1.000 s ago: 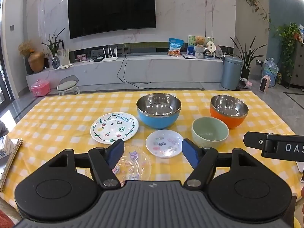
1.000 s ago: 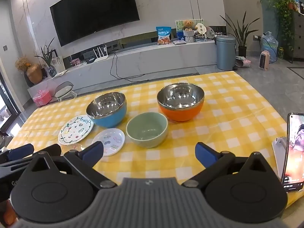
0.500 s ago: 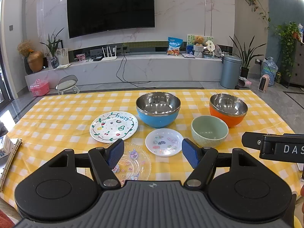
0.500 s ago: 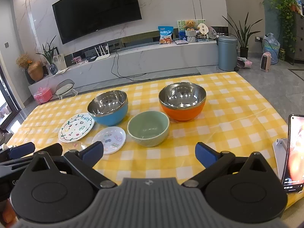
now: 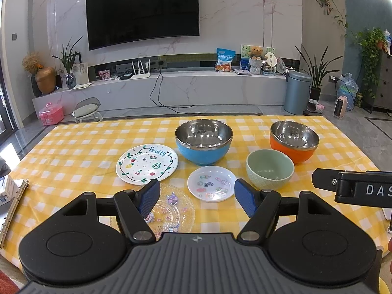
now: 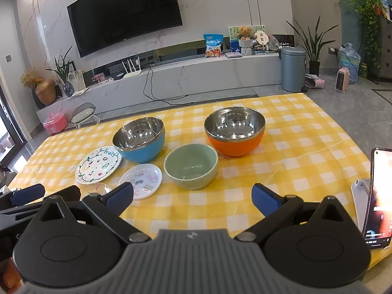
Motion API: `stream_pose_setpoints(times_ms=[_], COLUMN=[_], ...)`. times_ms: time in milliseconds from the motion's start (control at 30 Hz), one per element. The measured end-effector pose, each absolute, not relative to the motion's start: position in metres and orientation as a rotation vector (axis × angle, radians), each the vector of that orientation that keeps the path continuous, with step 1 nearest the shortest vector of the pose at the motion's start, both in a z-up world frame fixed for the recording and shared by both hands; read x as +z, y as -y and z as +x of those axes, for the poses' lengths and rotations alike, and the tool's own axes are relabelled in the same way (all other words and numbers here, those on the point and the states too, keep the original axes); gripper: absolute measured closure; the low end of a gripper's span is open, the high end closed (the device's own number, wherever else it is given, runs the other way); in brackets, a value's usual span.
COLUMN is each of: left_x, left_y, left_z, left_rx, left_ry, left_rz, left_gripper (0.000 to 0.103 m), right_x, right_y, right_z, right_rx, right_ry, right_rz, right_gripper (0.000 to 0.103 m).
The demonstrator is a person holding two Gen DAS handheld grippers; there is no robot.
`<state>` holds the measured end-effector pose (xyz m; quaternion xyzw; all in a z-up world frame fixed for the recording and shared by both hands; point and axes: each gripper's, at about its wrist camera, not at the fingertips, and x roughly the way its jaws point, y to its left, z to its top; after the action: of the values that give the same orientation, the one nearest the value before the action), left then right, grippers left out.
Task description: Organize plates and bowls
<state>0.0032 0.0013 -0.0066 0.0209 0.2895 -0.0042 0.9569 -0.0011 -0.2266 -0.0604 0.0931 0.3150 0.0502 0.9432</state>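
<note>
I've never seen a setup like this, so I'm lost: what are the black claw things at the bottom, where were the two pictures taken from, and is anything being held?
They are two hand-held grippers, each with a camera looking along its fingers. One picture is from the left gripper, the other from the right gripper. Both are open and hold nothing. On the yellow checked tablecloth sit a blue bowl, an orange bowl, a green bowl, a Fruity plate, a small sticker plate and a clear glass plate. A phone stands at the right.
</note>
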Motion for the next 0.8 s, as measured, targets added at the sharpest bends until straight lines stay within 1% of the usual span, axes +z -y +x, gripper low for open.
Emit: stream_pose_setpoints(times_ms=[800], left_x=[-0.0090], left_y=[0.0004], left_z=[0.0026], left_rx=[-0.010], left_ry=[-0.591], left_rz=[0.045], left_gripper=[0.022], right_x=[-0.0604], right_y=[0.2268], right_z=[-0.0002], right_rx=[0.101], right_ry=[-0.644], right_rz=[0.188], right_gripper=[0.002])
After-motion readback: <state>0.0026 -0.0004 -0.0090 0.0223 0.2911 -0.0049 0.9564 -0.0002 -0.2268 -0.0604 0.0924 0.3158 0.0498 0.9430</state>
